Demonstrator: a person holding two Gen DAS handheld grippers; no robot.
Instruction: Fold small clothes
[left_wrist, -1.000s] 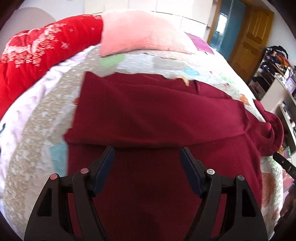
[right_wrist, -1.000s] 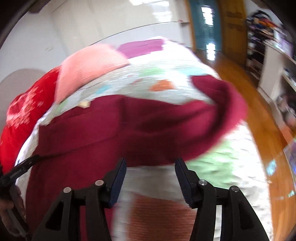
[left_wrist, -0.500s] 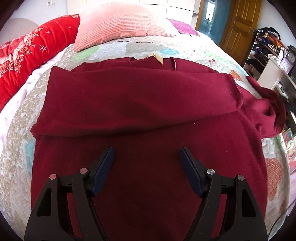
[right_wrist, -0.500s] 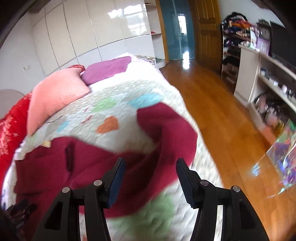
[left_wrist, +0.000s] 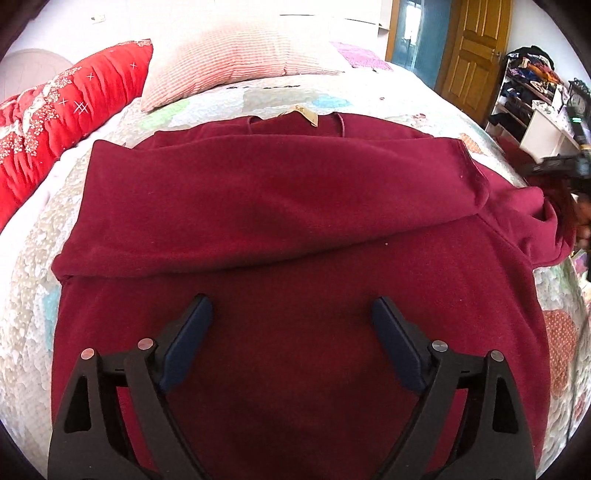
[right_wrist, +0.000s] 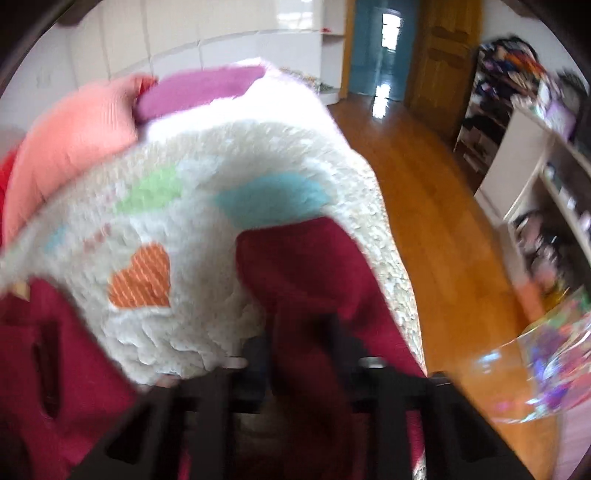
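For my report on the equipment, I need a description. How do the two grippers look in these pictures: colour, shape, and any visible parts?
The left gripper has a black frame with triangular cut-outs, silver round pins at the joints, and two flat dark blue fingers. The right gripper shows the same black frame, but its picture is blurred and red cloth hides the fingers. No cables or sleeves are visible.

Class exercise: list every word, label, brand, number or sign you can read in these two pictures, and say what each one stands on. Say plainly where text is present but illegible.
No text can be read.
Tan neck tag on the dark red sweater: no legible print.
Dark marks on the quilt below the pink pillow: too small to read.
Clock on the right-hand shelf: numerals illegible.
The right wrist view is too blurred for any text.
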